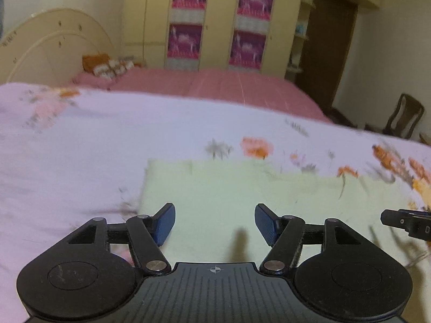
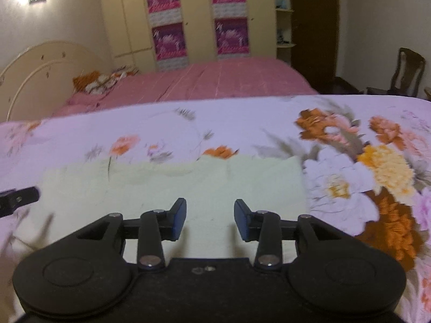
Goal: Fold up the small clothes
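Now: pale green cloth [image 1: 242, 204] lies flat on the floral bedsheet [image 1: 80, 148], folded into a long rectangle, top edge straight, left edge squared, surface slightly fuzzy with faint creases. My left gripper [image 1: 215, 224] hangs over its left part, jaws wide, nothing between them. My right gripper [image 2: 210, 219] hangs over its right part, jaws moderately apart, empty too. Beyond the sheet, a pink bedspread [image 2: 215, 80] and a cream wardrobe [image 1: 150, 18].

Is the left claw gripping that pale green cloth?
Apart. In the left wrist view the left gripper has open jaws, with the cloth lying flat between and beyond them.
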### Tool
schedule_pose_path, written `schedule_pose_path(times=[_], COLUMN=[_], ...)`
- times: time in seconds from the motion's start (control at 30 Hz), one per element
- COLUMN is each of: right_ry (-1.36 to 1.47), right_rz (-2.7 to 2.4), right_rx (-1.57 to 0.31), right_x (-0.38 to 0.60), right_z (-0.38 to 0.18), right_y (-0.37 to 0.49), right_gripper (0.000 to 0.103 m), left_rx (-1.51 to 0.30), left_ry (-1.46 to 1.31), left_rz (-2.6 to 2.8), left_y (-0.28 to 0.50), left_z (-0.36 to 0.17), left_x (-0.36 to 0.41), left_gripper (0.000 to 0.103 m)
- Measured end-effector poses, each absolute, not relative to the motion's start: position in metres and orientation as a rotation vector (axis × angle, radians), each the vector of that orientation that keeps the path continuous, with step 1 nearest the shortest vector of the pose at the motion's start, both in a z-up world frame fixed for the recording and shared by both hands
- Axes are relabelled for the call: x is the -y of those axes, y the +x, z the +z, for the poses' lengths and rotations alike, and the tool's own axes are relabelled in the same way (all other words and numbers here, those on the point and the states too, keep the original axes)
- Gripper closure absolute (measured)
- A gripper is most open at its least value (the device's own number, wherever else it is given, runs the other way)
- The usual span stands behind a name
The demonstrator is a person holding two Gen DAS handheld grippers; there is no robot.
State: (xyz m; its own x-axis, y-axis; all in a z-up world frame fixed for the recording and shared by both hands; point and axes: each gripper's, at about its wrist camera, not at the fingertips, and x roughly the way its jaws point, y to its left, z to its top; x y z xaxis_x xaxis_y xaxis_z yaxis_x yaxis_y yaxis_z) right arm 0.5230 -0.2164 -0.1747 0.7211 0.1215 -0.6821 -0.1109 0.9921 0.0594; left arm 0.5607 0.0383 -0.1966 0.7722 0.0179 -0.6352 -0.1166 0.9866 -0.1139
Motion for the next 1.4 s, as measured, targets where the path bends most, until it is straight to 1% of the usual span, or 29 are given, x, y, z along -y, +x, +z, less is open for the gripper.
schedule_pose_path(times=[0.07,0.17,0.2,0.47,0.63,0.83,0.97,1.2,1.4], right_ry=[0.0,-0.06,-0.078,-0.077,-0.054,-0.016,-0.006,-0.013,-0.11], right_rz=[0.14,0.129,0.124,0.072,0.089,0.159,0.212,0.311,0.296], right_rx=[-0.777,-0.803,-0.801,-0.779,-0.773,-0.749,-0.752,-0.838,-0.853], right_x=[0.212,0.213,0.215,0.239,0.239,0.233,0.223,0.2,0.201], right_z=[-0.183,-0.196,-0.2,-0.199,-0.185,-0.162,-0.154,-0.174,-0.195], right_y=[0.527,0.531,0.531,0.532,0.518,0.485,0.457,0.412,0.396], right_gripper=[0.064,0.061,0.061,0.06,0.059,0.058,0.056,0.056,0.056], left_rx=[-0.72,-0.708,-0.71,-0.731,-0.739,-0.713,-0.737,-0.805,-0.796], left_ry=[-0.132,-0.071,-0.093,-0.077,-0.098,-0.115,-0.135,-0.076,-0.024], left_rz=[0.089,0.103,0.103,0.11,0.123,0.058,-0.012,-0.063,-0.022], left_y=[0.57,0.571,0.571,0.567,0.56,0.525,0.488,0.447,0.427], left_z=[-0.209,-0.22,-0.22,-0.211,-0.199,-0.175,-0.172,-0.194,-0.203], left_x=[-0.038,-0.039,-0.043,-0.037,-0.037,-0.029,-0.01,0.028,0.032], left_gripper=[0.038,0.037,0.036,0.035,0.035,0.035,0.035,0.035,0.035])
